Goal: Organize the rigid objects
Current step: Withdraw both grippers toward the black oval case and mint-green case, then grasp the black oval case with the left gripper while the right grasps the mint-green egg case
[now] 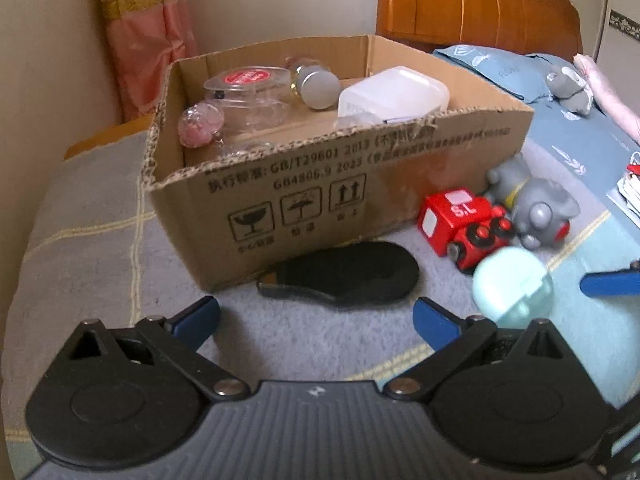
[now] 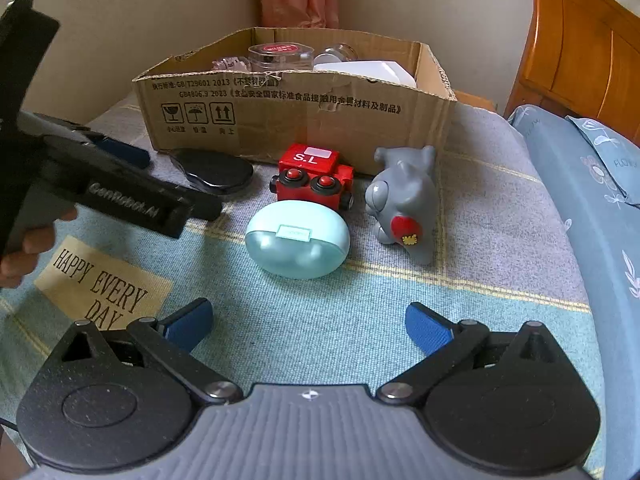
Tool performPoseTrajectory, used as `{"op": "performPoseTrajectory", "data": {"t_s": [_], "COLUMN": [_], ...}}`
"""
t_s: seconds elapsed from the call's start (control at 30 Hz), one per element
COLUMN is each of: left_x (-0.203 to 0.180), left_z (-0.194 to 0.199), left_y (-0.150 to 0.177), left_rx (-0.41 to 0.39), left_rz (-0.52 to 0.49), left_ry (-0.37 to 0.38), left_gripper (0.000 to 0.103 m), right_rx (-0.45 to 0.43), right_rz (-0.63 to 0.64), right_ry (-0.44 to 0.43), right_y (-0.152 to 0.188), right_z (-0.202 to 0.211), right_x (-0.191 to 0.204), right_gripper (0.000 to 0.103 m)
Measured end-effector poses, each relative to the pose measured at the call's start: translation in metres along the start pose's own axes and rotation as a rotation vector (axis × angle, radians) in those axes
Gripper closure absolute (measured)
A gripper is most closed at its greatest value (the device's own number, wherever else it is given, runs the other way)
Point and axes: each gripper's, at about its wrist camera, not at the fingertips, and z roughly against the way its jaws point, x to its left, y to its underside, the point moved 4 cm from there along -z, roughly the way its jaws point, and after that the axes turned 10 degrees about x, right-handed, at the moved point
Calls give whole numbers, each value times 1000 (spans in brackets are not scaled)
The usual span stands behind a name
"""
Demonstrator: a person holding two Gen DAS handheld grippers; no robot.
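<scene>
We hold both claws wide apart and empty above the bed (image 2: 360, 320), which is covered by a checked blanket. Our left claw (image 1: 316, 320) faces the black oval case (image 1: 340, 274), which lies flat against the foot of the cardboard box (image 1: 360, 184). Our right claw (image 2: 308, 320) points at the mint green case (image 2: 297, 238) lying on the blanket just ahead of it. Directly behind that case, and touching it as far as we can tell, the red toy vehicle (image 2: 312, 176) lies tipped with its wheels toward us, near the box wall. The grey toy figure (image 2: 404, 200) lies on its side just right of the vehicle. Inside the box we see a clear jar (image 1: 248, 94) with a red label, a pink glass ball (image 1: 200, 124), a white plastic container (image 1: 392, 92) and a silver-capped bottle (image 1: 314, 80).
</scene>
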Motion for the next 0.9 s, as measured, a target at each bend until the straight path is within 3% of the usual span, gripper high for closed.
{"op": "performPoseTrajectory", "data": {"t_s": [0.27,0.37,0.6,0.9], "left_x": [-9,-15,-16,14], "left_z": [-2,1,1,31], "left_y": [-4,-5,-5,35], "left_rx": [-17,-24,-16,34], "left_rz": [20,16,30,170], "left_ry": [-16,-13,-19,-113], "left_gripper": [2,13,15,15], "right_rx": [-6,-5,-8,-8], "right_rz": [0,-1,-5,-8], "right_ry": [0,1,4,6], "right_y": [1,1,3,6], "right_z": [0,0,1,3], "right_x": [1,0,0,3], "right_gripper": [0,0,0,0]}}
